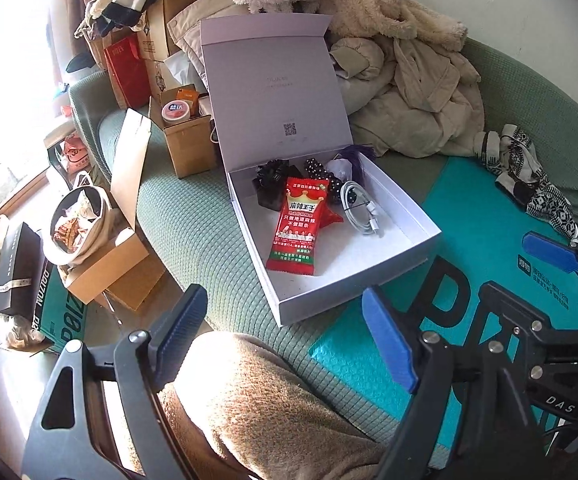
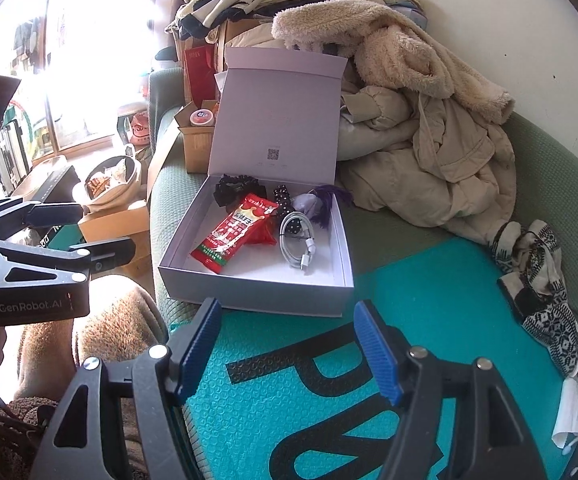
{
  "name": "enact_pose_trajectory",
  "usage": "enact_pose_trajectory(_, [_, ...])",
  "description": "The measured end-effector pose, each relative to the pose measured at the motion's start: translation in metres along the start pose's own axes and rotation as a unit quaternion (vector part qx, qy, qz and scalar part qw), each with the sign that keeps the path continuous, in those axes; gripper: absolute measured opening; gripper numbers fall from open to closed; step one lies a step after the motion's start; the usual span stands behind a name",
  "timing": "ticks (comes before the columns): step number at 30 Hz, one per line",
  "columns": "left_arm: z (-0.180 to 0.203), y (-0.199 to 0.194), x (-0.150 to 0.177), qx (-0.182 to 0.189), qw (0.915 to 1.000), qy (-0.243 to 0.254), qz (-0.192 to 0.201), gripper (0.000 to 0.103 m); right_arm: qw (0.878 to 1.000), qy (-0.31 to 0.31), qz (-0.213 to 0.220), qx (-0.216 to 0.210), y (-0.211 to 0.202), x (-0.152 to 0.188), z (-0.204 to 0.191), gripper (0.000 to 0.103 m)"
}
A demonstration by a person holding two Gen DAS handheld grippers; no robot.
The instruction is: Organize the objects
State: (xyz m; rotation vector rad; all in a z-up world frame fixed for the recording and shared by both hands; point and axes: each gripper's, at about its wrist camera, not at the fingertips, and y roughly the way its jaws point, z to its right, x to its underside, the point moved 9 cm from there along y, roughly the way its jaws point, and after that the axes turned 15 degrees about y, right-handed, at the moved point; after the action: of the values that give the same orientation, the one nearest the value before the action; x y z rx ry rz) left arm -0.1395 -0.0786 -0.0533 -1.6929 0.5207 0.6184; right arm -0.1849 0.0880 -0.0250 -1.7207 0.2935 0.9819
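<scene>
An open white box (image 1: 409, 248) (image 2: 345, 240) sits on the green sofa, its lid upright. Inside lie a red snack packet (image 1: 297, 228) (image 2: 235, 234), a coiled white cable (image 1: 359, 208) (image 2: 295, 246), a black scrunchie (image 1: 271, 178) (image 2: 235, 188), a black dotted item (image 1: 321, 172) (image 2: 283, 196) and a purple tassel piece (image 1: 349, 162) (image 2: 321, 204). My left gripper (image 1: 285, 340) (image 2: 101, 236) is open and empty, short of the box's near corner. My right gripper (image 2: 287, 354) (image 1: 553, 254) is open and empty over a teal mailer bag (image 2: 429, 320) (image 1: 489, 216).
A heap of beige coats (image 2: 429, 140) (image 1: 409, 80) fills the sofa behind the box. Patterned socks (image 2: 537, 280) (image 1: 529, 176) lie at the right. Cardboard boxes (image 1: 193, 144) and a bag of snacks (image 1: 77, 224) stand at the left. A brown blanket (image 1: 257, 400) is below.
</scene>
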Motion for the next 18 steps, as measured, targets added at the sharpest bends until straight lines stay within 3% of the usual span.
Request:
enact_pose_trajectory(7, [0.001,-0.002,0.02,-0.019,0.9997,-0.012,-0.004,0.08,1.0,-0.002,0.0,-0.003,-0.005,0.013,0.0,0.07])
enact_pose_trajectory(18, [0.005,-0.002,0.04,-0.009,0.9994,-0.026,-0.021,0.08,1.0,-0.006,-0.003,-0.013,0.0,0.018,-0.003,0.07])
